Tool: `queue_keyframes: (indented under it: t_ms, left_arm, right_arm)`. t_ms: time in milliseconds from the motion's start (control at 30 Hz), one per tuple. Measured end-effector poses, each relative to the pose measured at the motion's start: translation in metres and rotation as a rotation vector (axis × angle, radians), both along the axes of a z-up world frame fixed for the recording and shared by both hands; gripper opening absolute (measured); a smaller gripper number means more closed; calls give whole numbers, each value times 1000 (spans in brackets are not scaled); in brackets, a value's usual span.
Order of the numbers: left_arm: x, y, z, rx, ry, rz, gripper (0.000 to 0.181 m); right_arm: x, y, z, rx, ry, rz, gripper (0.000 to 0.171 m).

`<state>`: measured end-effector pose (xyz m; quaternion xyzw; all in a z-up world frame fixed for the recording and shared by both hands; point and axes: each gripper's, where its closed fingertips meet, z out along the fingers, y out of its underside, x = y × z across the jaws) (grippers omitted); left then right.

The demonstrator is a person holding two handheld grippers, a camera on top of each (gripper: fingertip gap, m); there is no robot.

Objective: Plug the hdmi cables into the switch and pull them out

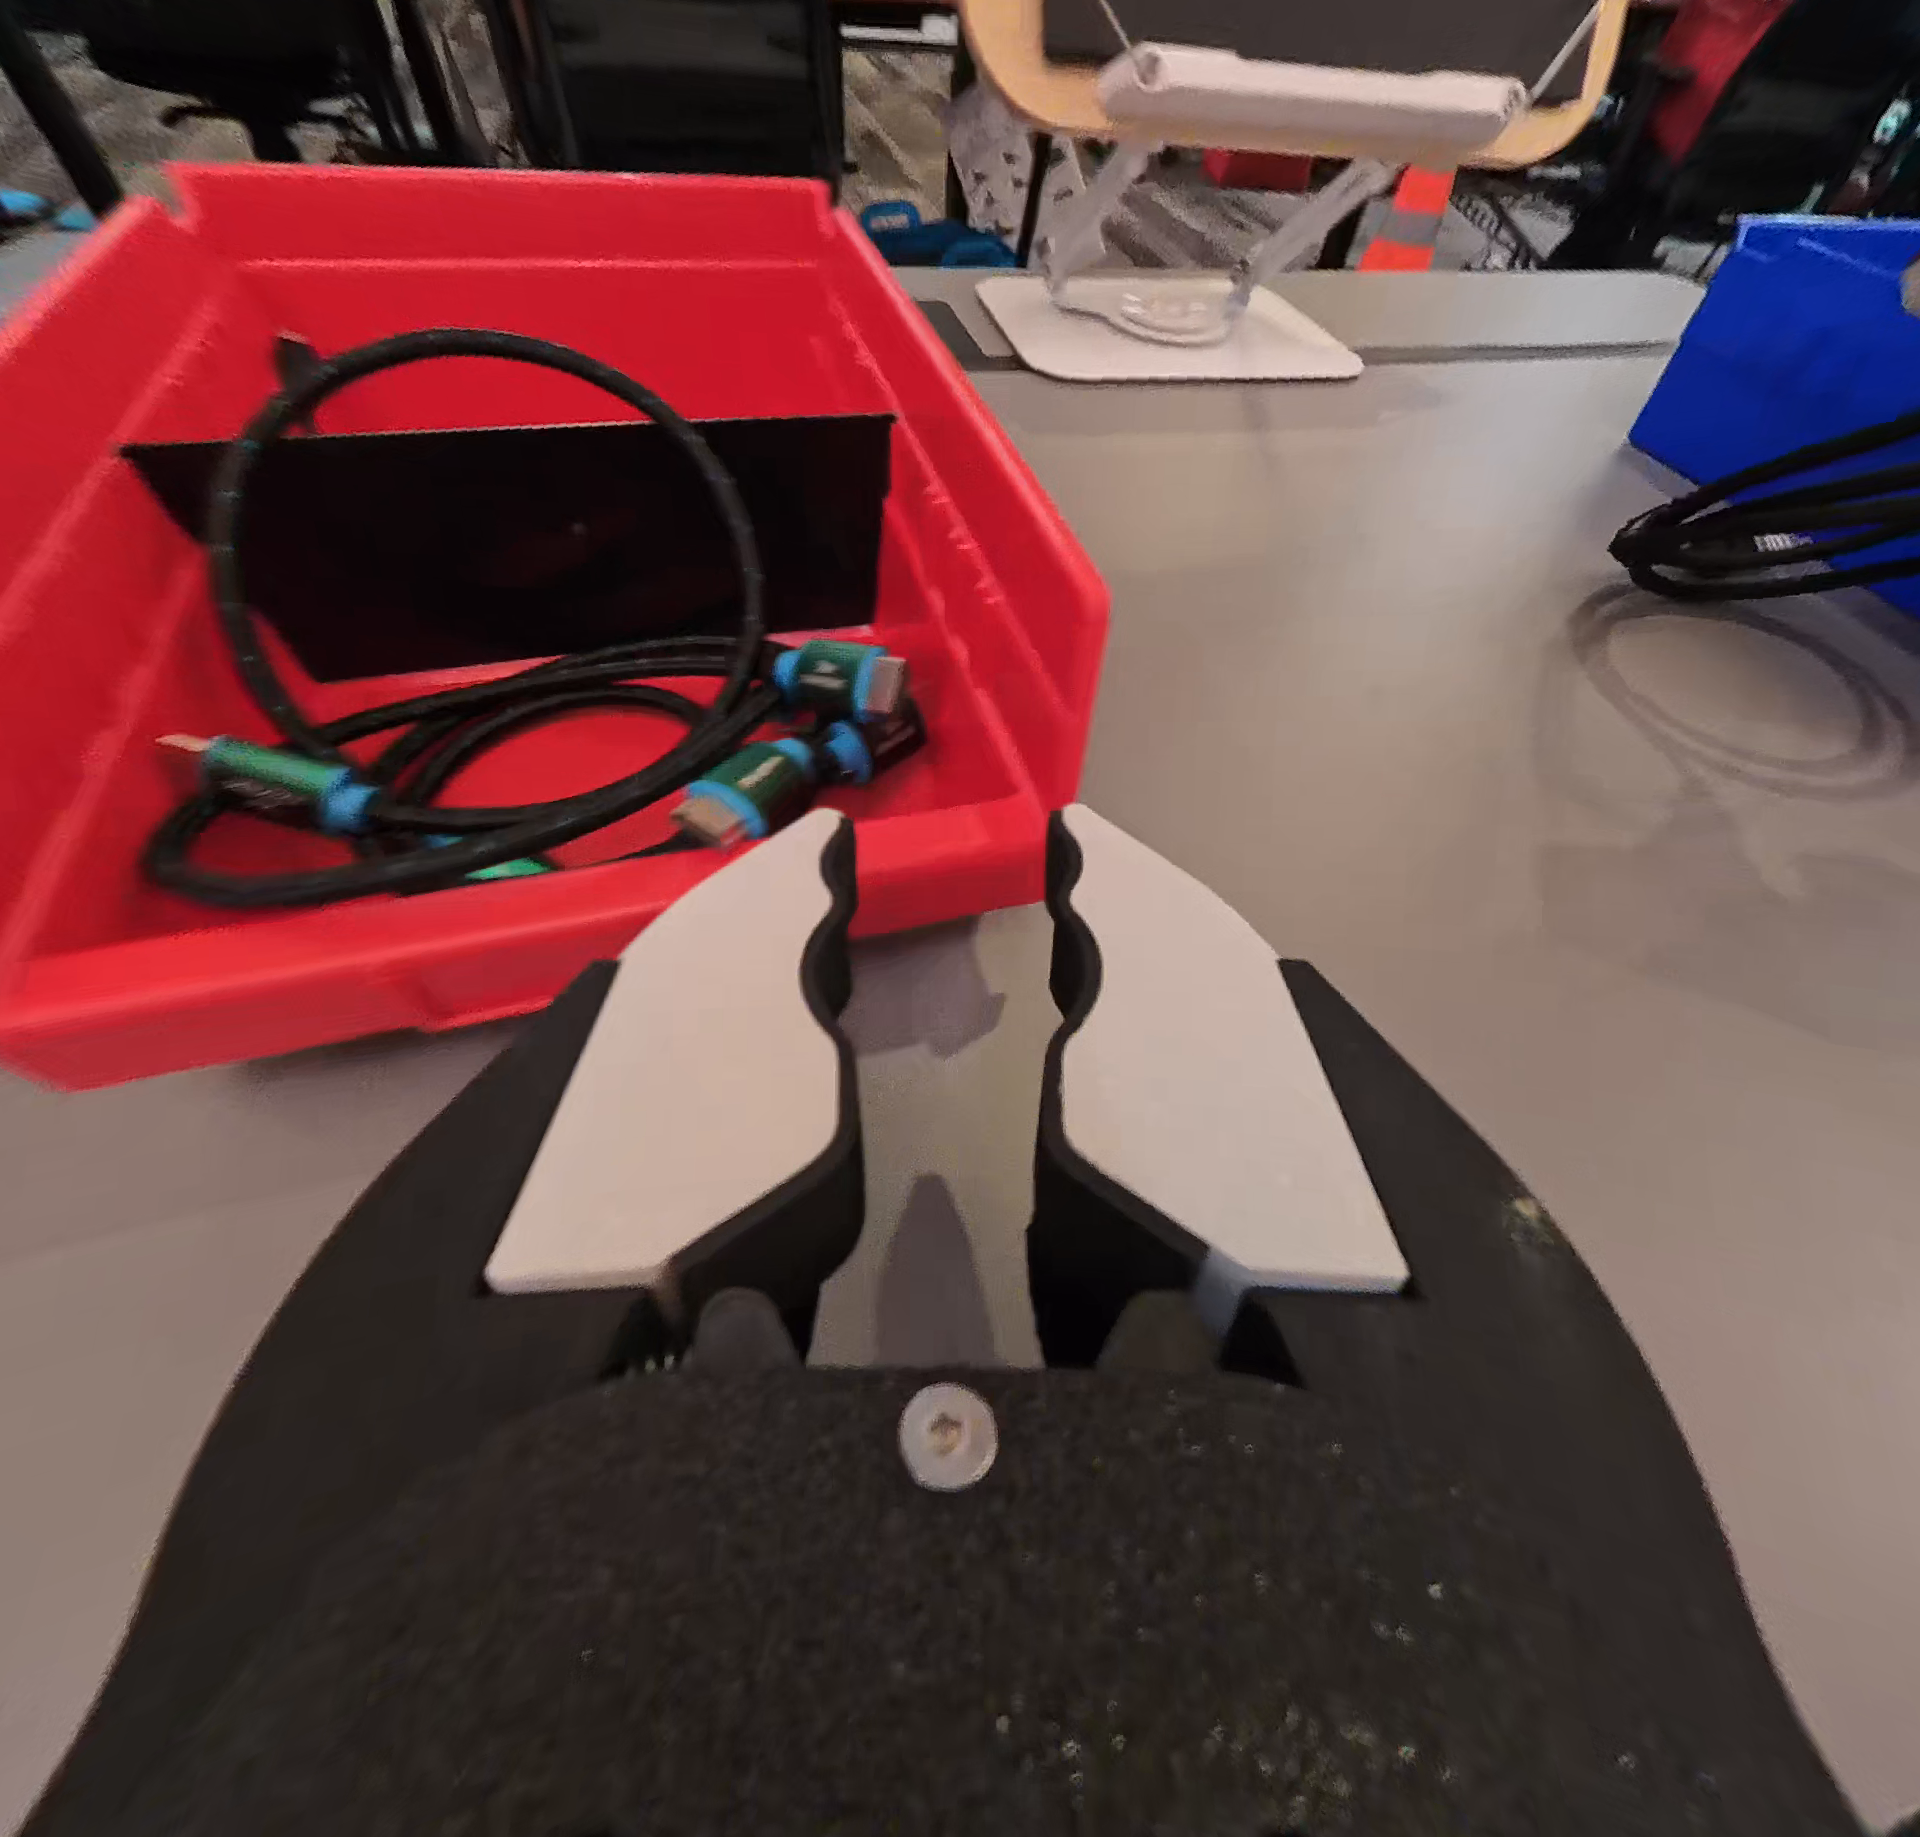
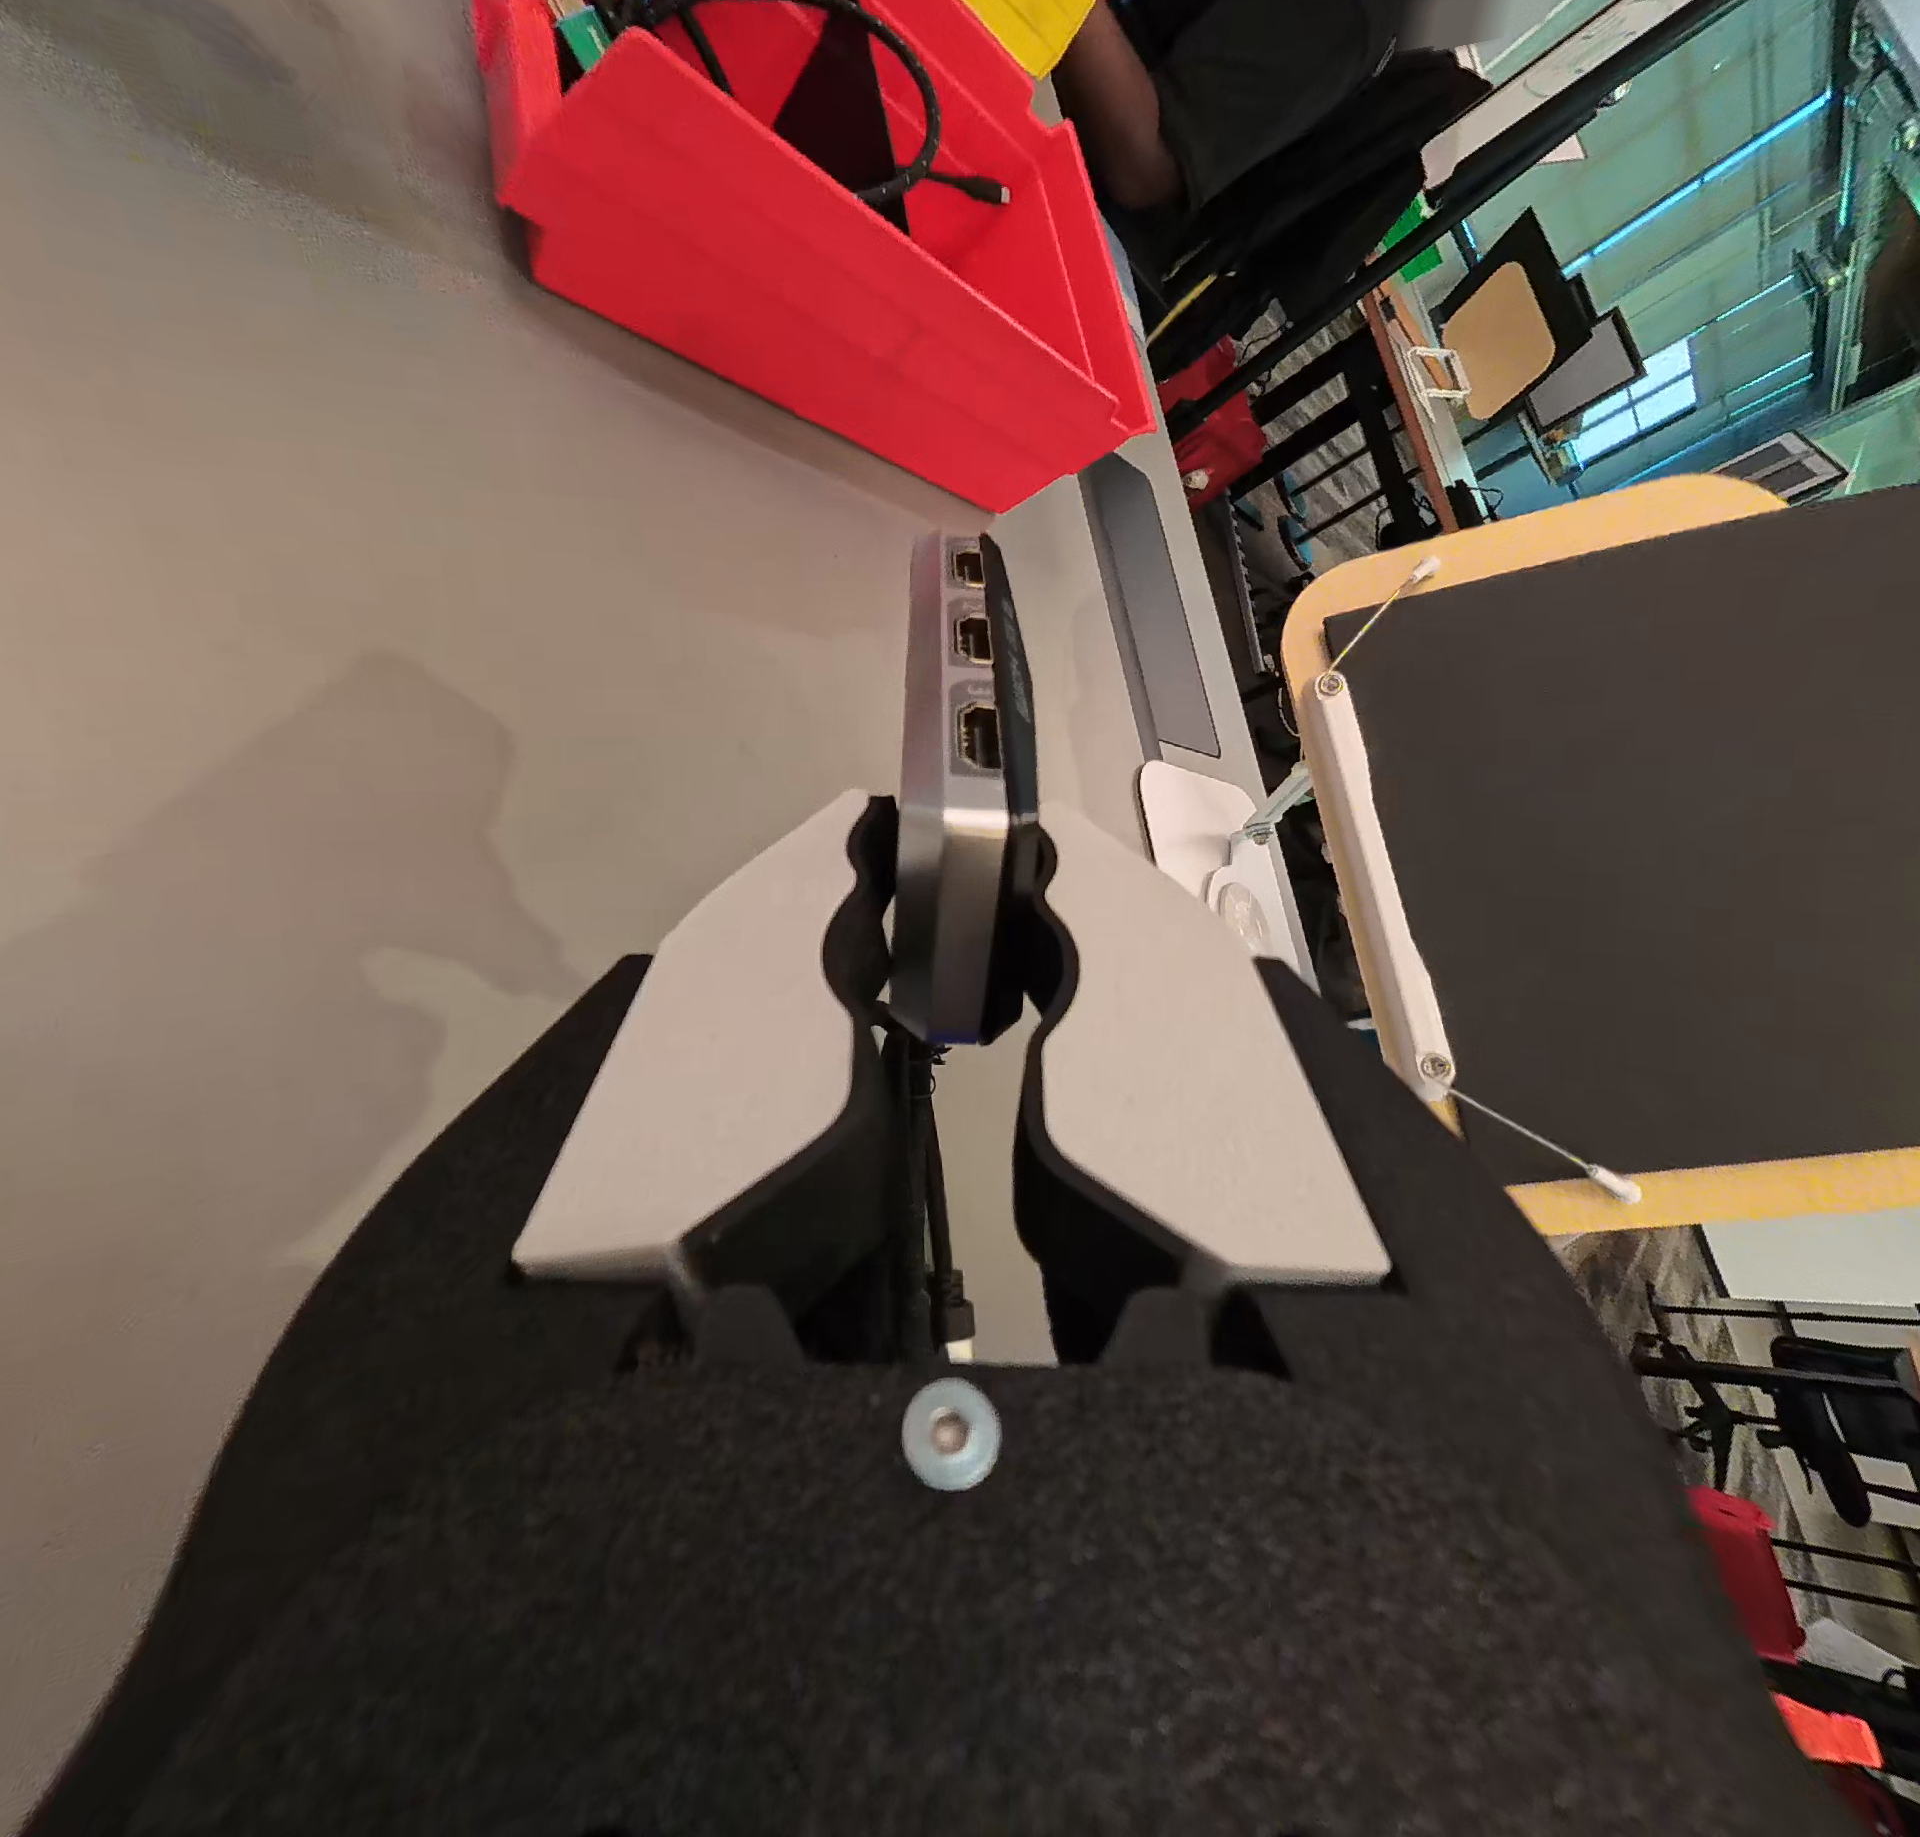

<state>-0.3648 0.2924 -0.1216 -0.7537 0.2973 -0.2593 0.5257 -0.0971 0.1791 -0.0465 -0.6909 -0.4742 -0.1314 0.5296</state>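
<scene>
Left wrist view, red bin [image 1: 966, 582], blue bin [image 1: 1787, 353]

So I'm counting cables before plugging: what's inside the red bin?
The red bin holds coiled black HDMI cables with green-and-blue plugs and a dark divider. Whatever lies behind the divider is hidden.

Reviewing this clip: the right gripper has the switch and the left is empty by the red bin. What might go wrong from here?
1. The HDMI cables lie tangled in the red bin; the open left gripper may drag up several when lifting one.
2. The right gripper clamps only one end of the switch, so plugging force on the ports could twist it loose.
</scene>
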Motion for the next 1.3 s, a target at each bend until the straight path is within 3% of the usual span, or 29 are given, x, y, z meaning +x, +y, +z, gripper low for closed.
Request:
queue_keyframes:
  t_ms: [133, 300, 467, 900, 1100, 1300]
  left_arm:
    - [-21, 9, 4, -44, -6, -8, 47]
    - [-27, 28, -12, -53, 243, -33, 38]
    - [-17, 39, -28, -141, 316, -36, 32]
    - [0, 56, -33, -253, 423, -63, 18]
    - [6, 52, 13, -111, 396, -77, 18]
    - [10, 45, 103, -70, 188, -154, 17]
  right_arm:
    - [3, 2, -3, -12, 30, -1, 22]
    - [4, 3, -6, -19, 19, -2, 22]
    - [8, 2, -7, -23, 18, -9, 22]
    - [4, 1, -12, -35, 5, -3, 22]
    - [5, 0, -11, -33, 6, -4, 22]
    - [5, -1, -7, -26, -4, -6, 22]
